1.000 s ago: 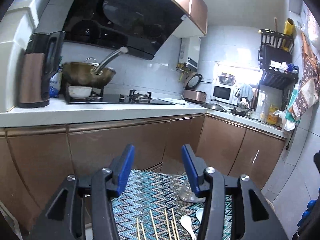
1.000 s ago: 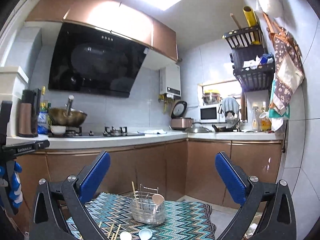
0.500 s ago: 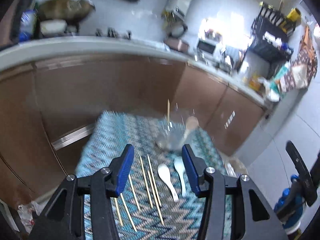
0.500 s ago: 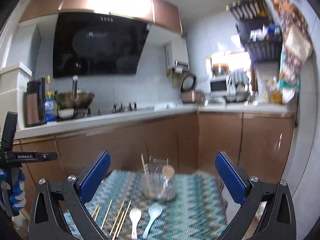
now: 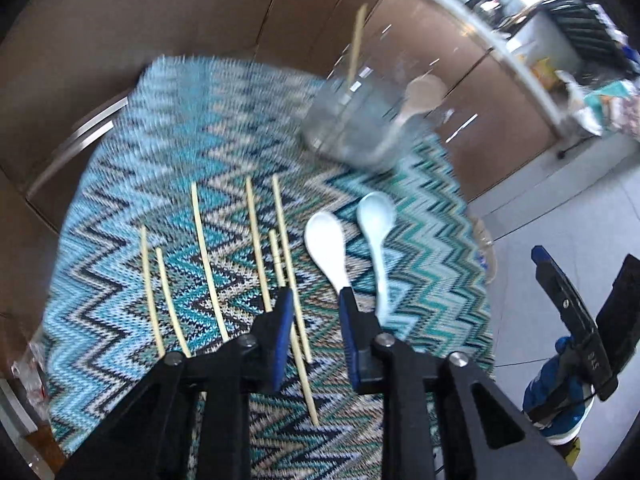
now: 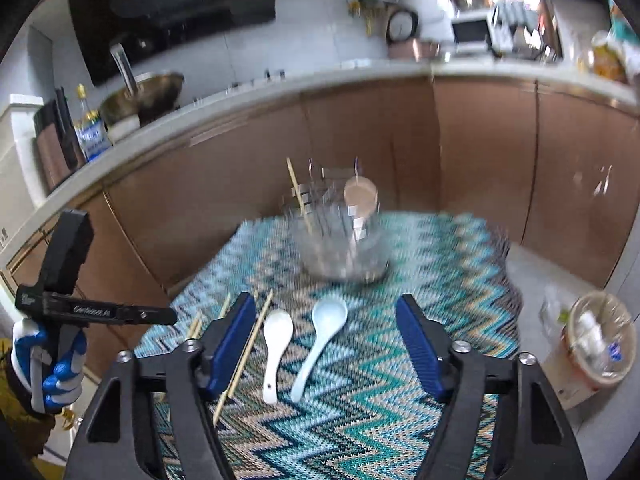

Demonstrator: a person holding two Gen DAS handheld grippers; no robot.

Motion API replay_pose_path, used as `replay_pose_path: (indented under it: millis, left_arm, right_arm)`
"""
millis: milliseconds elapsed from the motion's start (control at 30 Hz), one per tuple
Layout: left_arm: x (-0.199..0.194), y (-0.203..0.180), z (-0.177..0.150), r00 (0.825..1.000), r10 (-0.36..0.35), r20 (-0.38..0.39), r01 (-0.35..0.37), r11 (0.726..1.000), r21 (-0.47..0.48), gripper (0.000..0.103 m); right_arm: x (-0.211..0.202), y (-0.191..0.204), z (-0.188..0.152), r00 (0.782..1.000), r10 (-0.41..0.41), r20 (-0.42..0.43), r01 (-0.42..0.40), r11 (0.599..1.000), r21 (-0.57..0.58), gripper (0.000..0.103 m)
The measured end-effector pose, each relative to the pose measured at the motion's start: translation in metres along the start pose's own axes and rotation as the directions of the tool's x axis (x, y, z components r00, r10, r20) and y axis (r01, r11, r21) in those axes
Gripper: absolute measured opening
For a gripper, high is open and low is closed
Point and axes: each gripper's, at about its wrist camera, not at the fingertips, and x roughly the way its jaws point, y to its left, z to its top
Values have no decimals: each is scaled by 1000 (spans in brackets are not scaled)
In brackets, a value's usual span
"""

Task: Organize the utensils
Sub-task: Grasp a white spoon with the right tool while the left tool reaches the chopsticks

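Note:
Several wooden chopsticks (image 5: 204,256) lie side by side on a zigzag mat (image 5: 168,168), with a white spoon (image 5: 326,240) and a pale blue spoon (image 5: 376,220) to their right. Behind them stands a wire holder (image 5: 352,124) with one chopstick and a wooden spoon in it. My left gripper (image 5: 315,294) points down over the chopsticks, its jaws closing; one chopstick runs between the pads untouched. My right gripper (image 6: 326,300) hovers over the white spoon (image 6: 276,344) and the blue spoon (image 6: 320,340), its jaws closing with both spoons in the wide gap, untouched.
Brown cabinets (image 6: 480,152) and a countertop with a wok (image 6: 148,96) and a bottle (image 6: 92,128) curve behind the mat. A lidded plastic tub (image 6: 600,340) sits off the mat's right edge. A blue-gloved hand (image 6: 52,364) holds the left gripper.
Both grippers have tipped down from the kitchen wall toward the mat and dropped closer to the utensils. Both pairs of jaws have narrowed.

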Motion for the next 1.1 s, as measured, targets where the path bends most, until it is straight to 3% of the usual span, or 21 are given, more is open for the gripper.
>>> replay_pose_path:
  millis: [167, 433, 1100]
  left_arm:
    - [41, 12, 16, 997, 26, -76, -29, 999, -41, 14]
    - [73, 16, 27, 989, 76, -127, -82, 996, -45, 11]
    - [117, 21, 44, 969, 147, -197, -159, 986, -46, 9]
  right_arm:
    - [40, -13, -11, 996, 31, -83, -31, 999, -7, 64]
    - [75, -30, -13, 990, 55, -131, -54, 999, 9, 64]
    - [102, -40, -15, 983, 77, -165, -76, 997, 15, 64]
